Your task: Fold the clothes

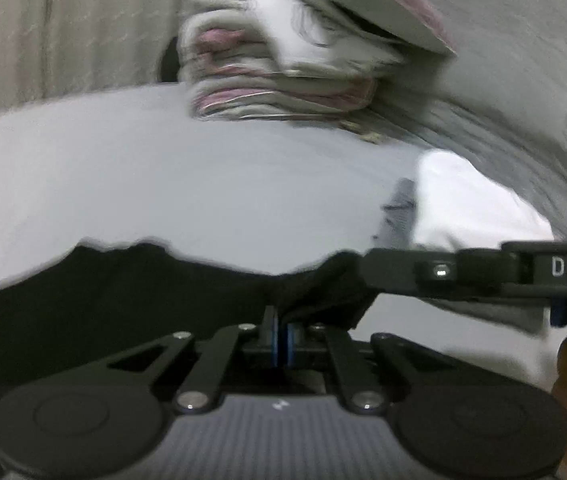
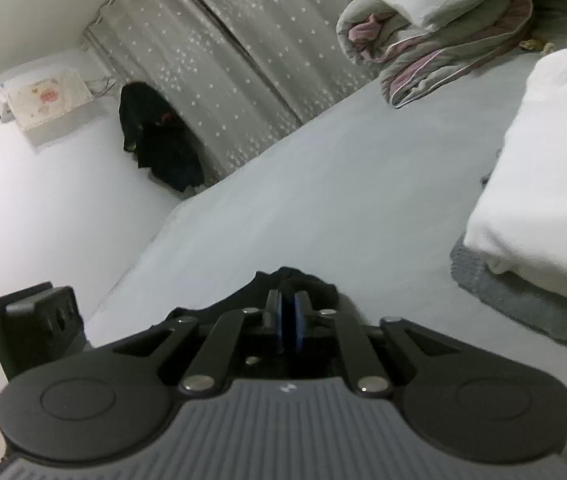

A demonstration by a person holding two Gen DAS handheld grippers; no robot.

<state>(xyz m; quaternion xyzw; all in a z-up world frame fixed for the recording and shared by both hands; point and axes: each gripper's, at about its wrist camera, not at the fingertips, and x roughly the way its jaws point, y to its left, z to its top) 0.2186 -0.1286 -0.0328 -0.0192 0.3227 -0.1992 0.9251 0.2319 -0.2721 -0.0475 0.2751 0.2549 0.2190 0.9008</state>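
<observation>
Left gripper (image 1: 282,326): matte black linkage, ribbed grey body, blue-edged pads pinched together on a fold of black cloth (image 1: 83,312). The cloth is smooth and dark, spreading left across the bed (image 1: 163,184) with a wavy edge.

Right gripper (image 2: 288,312): same build, pads closed on a bunched bit of the black cloth (image 2: 303,280), just above the bed (image 2: 323,200).

Writing: white letters "DAS" on the right gripper's (image 1: 443,270) black side, cut off at the edge of the left view.

Bed sheet pale grey, plain. Folded white stack (image 2: 543,168), soft and blocky, lies on a grey knit piece (image 2: 515,292). Rolled quilt (image 2: 435,40), grey with pink piping, at the far end. Curtain (image 2: 223,60) sheer with small white stars. Dark garment (image 2: 155,136) hangs beside it.
</observation>
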